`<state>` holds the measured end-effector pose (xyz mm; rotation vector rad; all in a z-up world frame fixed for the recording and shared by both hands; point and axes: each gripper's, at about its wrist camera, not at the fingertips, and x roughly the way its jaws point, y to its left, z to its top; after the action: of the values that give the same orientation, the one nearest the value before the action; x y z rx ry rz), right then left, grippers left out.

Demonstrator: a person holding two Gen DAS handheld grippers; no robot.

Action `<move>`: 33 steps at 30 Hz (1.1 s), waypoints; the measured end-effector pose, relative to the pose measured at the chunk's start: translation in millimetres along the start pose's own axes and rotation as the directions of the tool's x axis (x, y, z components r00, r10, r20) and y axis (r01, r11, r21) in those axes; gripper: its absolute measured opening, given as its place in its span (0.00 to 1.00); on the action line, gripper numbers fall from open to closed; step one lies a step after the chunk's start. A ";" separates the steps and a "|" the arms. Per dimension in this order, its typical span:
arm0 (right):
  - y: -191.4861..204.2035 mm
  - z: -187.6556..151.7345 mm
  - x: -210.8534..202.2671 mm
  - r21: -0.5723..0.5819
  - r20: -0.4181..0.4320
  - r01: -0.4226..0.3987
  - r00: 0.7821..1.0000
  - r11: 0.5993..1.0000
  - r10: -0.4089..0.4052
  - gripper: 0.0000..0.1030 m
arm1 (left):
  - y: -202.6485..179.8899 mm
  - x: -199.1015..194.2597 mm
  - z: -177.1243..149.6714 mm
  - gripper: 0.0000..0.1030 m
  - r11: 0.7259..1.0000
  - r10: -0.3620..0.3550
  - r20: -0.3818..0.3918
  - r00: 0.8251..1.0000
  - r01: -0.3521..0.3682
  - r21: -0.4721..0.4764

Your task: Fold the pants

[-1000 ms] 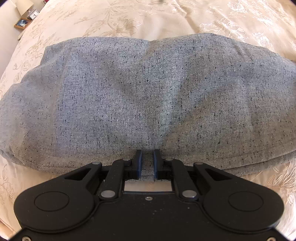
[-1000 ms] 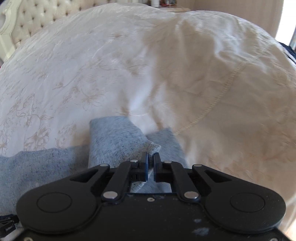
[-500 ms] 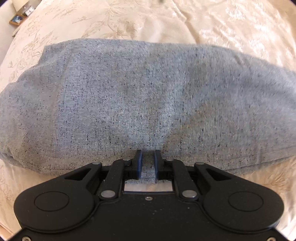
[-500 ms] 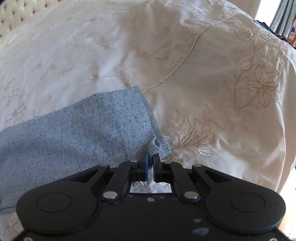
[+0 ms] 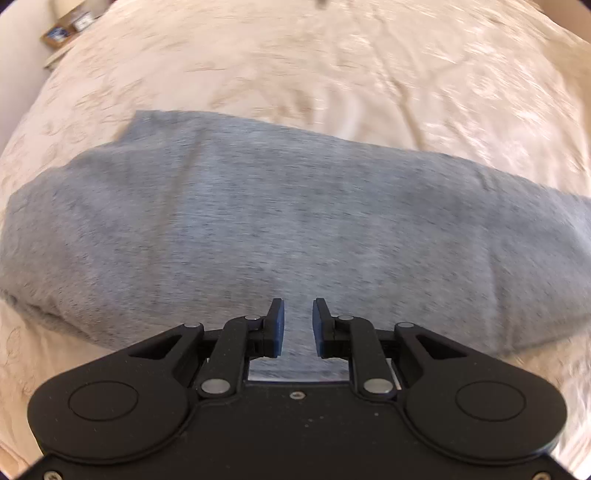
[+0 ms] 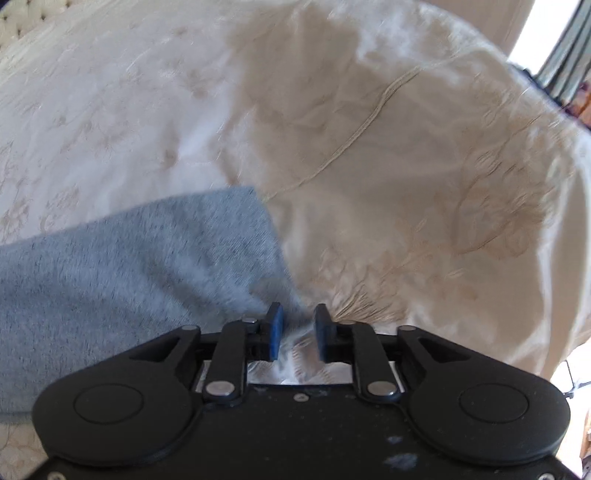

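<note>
The grey flecked pants (image 5: 258, 221) lie folded in a long band across the cream embroidered bedspread (image 5: 295, 74). In the left wrist view my left gripper (image 5: 297, 325) hovers over the near edge of the band. Its jaws are opening, and the cloth shows in the gap below without being pinched. In the right wrist view the pants' end (image 6: 129, 266) fills the lower left. My right gripper (image 6: 297, 332) sits at its near right corner. Those jaws are opening too, with the corner's tip and white bedspread (image 6: 406, 184) seen between the blue pads.
Framed pictures (image 5: 66, 29) stand on a side table beyond the bed's top left corner. A tufted headboard (image 6: 14, 14) shows at the upper left of the right wrist view. Striped curtains (image 6: 569, 55) hang at the far right, where the bedspread drops off the bed's edge.
Both grippers were pinched on the pants' edge and have since parted their jaws, letting the cloth go. The left gripper has lifted and drawn back, so more of the bedspread shows.
</note>
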<state>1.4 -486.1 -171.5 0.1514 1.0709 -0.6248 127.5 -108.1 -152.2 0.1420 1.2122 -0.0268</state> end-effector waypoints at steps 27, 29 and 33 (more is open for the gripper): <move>122.4 -5.3 -24.2 -0.067 -0.068 -0.124 0.991 0.990 0.119 0.24 | 177.4 44.5 -11.6 0.24 0.978 0.116 -0.105 0.988 -0.132 -0.164; 142.0 -0.4 -42.2 -0.042 -0.049 -0.157 0.987 0.987 0.154 0.24 | 185.9 47.6 -22.6 0.21 0.986 0.066 -0.089 0.994 -0.079 -0.149; 203.4 10.7 -78.1 -0.061 -0.019 -0.272 0.962 0.960 0.272 0.24 | 182.9 33.5 -25.4 0.20 0.996 0.045 -0.072 0.996 -0.050 -0.080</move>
<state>95.2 -292.4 -135.7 0.2430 1.0560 -0.3422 133.3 78.2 -174.9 0.1009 1.2774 0.0697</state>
